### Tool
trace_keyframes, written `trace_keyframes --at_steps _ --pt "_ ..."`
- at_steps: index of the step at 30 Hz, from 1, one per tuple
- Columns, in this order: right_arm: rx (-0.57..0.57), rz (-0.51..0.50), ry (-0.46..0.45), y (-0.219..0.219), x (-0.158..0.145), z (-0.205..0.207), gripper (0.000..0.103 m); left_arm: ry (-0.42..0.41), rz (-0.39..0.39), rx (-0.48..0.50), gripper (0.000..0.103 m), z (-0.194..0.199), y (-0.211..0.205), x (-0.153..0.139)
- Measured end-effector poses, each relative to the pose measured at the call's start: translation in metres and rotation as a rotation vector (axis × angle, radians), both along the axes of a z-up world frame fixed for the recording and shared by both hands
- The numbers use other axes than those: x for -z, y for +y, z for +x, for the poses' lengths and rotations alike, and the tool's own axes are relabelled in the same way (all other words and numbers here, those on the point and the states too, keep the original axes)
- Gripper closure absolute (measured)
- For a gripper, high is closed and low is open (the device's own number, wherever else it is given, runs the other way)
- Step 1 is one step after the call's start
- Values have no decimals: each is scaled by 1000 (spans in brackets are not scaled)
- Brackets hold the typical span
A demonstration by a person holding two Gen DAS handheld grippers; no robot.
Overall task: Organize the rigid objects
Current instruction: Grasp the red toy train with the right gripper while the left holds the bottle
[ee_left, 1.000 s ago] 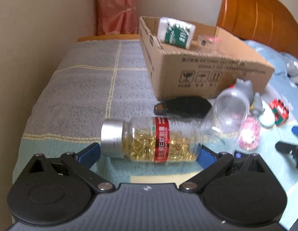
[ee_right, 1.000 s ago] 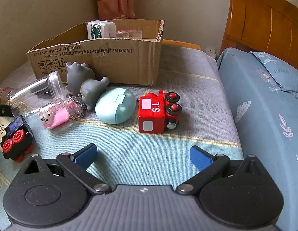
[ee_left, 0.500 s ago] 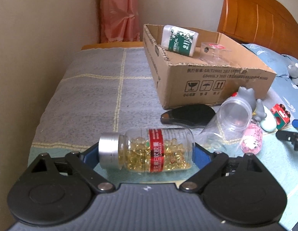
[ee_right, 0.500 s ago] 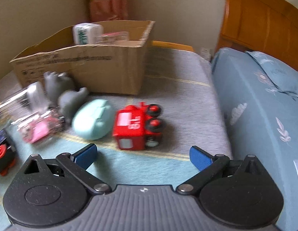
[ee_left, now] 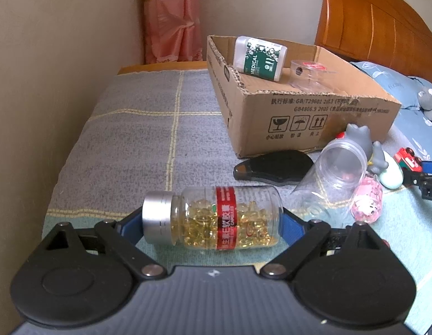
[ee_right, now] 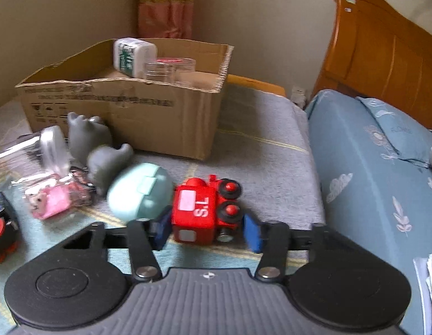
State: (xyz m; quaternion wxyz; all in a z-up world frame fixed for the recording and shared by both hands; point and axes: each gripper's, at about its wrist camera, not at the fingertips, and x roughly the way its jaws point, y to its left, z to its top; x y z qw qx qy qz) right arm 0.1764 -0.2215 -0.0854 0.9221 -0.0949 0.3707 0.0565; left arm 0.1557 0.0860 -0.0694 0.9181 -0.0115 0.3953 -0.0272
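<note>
soft even daylight | left view sharp | right view motion-blurred | fisheye edges bowed, corners dark

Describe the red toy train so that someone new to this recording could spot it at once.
Find the cardboard box on the bed. In front of it lies a row of toys; the red toy train lies on its side between the right gripper fingers, beside a mint oval case, marked "S.L".

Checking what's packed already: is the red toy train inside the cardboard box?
No, the red toy train sits on the bed outside the cardboard box.
</note>
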Motion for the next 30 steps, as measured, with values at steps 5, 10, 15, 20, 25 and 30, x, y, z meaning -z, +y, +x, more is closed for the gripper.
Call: trace_keyframes --at_steps 5,10,15,20,25,30 --pt "23 24 31 -4 -3 -8 50 3 19 18 9 -4 -1 0" --pt "19 58 82 -6 -7 -23 50 9 33 32 9 -8 -1 -1" --pt "8 40 68 -4 -9 -20 46 10 26 13 9 -4 -1 -1" --pt "-20 23 70 1 -7 -11 44 11 13 0 9 -3 1 -3" --pt "-34 11 73 2 -7 -12 47 19 -2 12 10 -2 4 -5" --pt "-54 9 72 2 -12 -18 48 53 -5 52 10 -2 5 -10"
